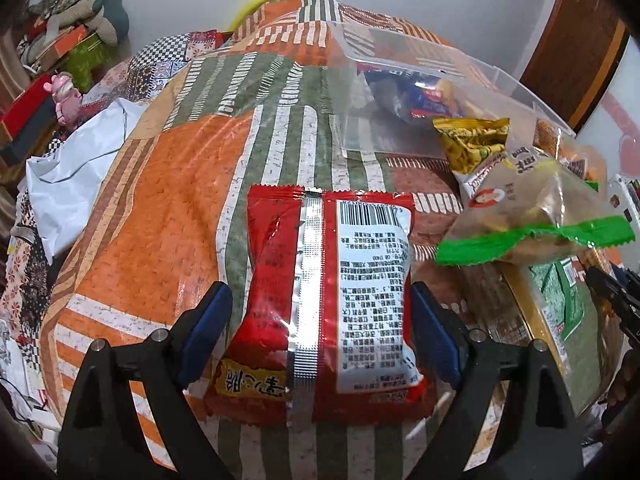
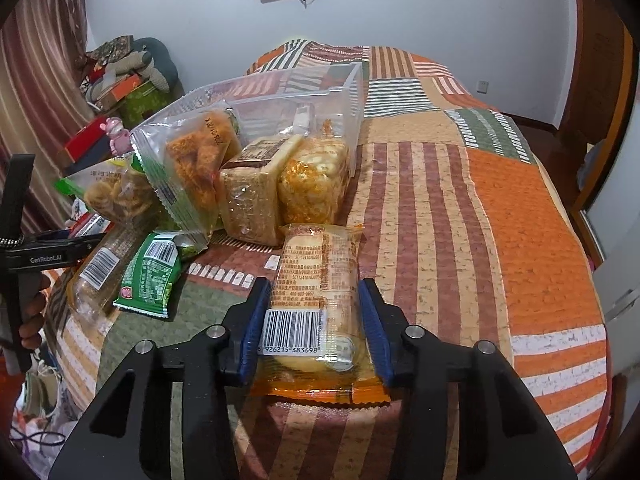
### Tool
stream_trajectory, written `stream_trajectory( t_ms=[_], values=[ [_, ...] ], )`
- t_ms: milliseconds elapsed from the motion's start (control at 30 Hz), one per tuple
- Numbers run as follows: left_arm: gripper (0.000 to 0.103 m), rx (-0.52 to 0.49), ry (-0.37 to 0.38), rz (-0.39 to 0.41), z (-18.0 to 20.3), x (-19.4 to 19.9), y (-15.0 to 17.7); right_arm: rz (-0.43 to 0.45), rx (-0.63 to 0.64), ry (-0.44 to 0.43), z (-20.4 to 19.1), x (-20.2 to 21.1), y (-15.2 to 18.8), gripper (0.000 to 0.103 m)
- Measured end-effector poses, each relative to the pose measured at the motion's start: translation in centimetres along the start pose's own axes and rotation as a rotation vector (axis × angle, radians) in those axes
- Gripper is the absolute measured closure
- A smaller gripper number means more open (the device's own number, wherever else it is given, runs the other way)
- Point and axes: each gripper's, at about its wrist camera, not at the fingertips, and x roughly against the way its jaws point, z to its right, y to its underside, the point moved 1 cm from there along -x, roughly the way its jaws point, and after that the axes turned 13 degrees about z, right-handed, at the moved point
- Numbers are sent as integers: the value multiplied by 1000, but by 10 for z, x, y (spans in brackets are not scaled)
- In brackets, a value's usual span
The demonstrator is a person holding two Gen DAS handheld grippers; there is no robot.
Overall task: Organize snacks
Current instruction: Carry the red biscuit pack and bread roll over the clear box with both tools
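We see our left gripper [image 1: 320, 320] spread wide around the red packet [image 1: 320, 292], its pads seemingly just clear of it. Our right gripper [image 2: 316, 320] pinches the orange-wrapped cake [image 2: 316, 300] lying near us on the quilt [image 2: 520, 240]. Open quilt stretches right; left and far, the clear bin [image 2: 320, 112] and piled snacks [image 2: 192, 168] crowd the way.

You see a bed with a striped patchwork blanket [image 2: 460, 208]. On it lie snack packs [image 2: 188, 168], a red pack [image 1: 328, 280] and a clear box [image 2: 304, 100].
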Motion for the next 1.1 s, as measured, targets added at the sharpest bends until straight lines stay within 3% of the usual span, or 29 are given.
stream_trajectory(
  t_ms=[133,200,533,833,1100],
  values=[
    [33,4,-16,31,-4,6,2,15,-18,1,3,4,-2,68],
    [36,19,-38,34,-7,12,3,20,-20,3,4,6,-3,70],
    [37,35,-57,89,-11,44,0,78,2,21,2,24,-16,71],
    [37,23,-28,190,0,80,-27,142,11,32,3,35,-39,71],
    [37,0,19,246,23,90,-57,213,19,20,1,35,-67,71]
  ],
)
